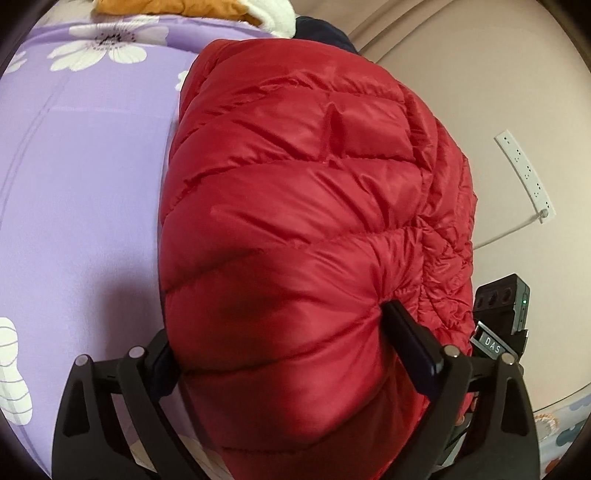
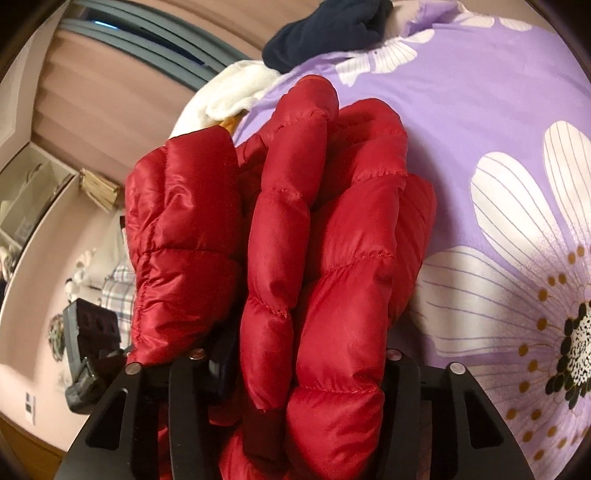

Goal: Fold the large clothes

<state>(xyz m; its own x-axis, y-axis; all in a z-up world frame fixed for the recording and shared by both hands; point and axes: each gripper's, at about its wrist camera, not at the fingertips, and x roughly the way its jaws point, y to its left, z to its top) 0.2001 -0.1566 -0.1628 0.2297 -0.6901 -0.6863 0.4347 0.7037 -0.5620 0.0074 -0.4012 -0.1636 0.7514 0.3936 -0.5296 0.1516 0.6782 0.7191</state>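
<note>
A red quilted puffer jacket (image 1: 303, 206) lies in a thick bundle on the purple flowered bedsheet (image 1: 81, 177), near the bed's edge. In the left wrist view my left gripper (image 1: 280, 328) straddles the near end of the bundle. Its right finger (image 1: 410, 339) dents the fabric, and the left finger is half hidden under the bulge. In the right wrist view the red jacket (image 2: 332, 229) stands in bunched padded folds. My right gripper (image 2: 306, 354) is shut on those folds, with only its left finger (image 2: 221, 365) showing and the other buried behind the padding.
An orange and white garment (image 1: 192, 9) and a navy garment (image 2: 325, 33) lie at the far end of the bed. A white power strip (image 1: 524, 173) lies beyond the bed's edge. The other hand's black device (image 1: 502, 306) sits close beside the jacket. The sheet (image 2: 498, 122) beside the jacket is bare.
</note>
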